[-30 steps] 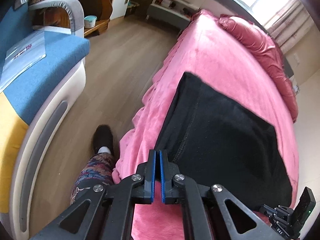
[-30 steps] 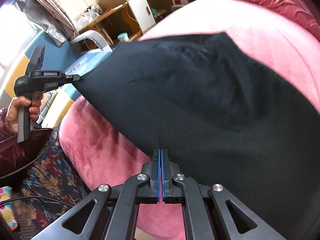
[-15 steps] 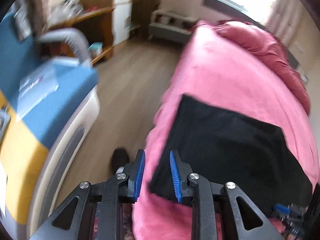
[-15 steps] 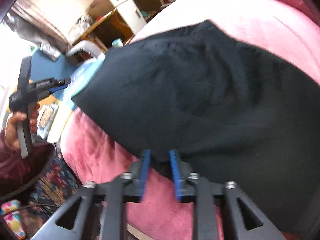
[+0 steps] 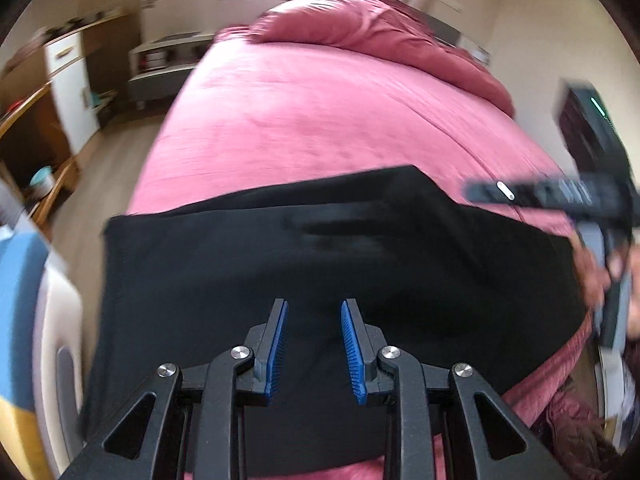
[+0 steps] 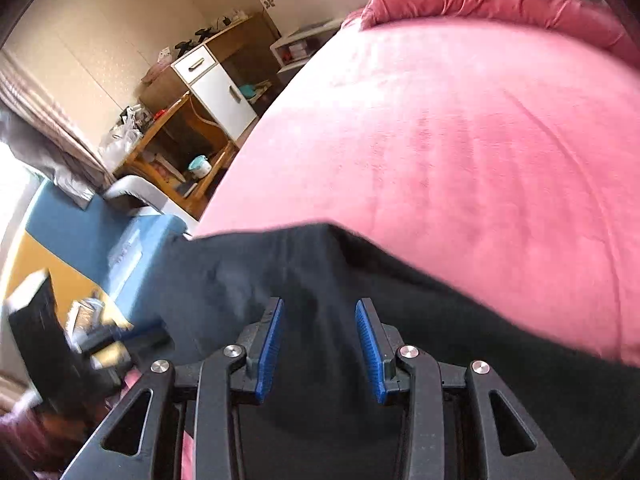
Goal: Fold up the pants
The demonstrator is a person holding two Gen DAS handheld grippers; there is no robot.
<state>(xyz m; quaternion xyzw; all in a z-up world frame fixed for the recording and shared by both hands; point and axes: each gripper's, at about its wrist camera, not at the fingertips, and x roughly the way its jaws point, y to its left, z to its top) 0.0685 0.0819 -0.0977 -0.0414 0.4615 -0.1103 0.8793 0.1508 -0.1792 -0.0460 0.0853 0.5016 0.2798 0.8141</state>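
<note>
Pants (image 5: 320, 264) lie flat on the pink bed (image 5: 340, 120), straight below and ahead of both grippers, long side running left to right across each view. Left gripper (image 5: 313, 346) and right gripper (image 6: 319, 346): jaws apart, nothing pinched, both about equally near. Cloth black, folded into a broad rectangle, faint creases.

The left gripper (image 5: 314, 312) points steeply downward, its blue-padded jaws parted with nothing pinched between them. The right gripper (image 6: 319, 312) tilts down likewise, jaws apart a little wider and empty too. From the left wrist view, the right gripper appears blurred off to the right of the left tongs, a hand (image 5: 600, 276) wrapped around its handle.
</note>
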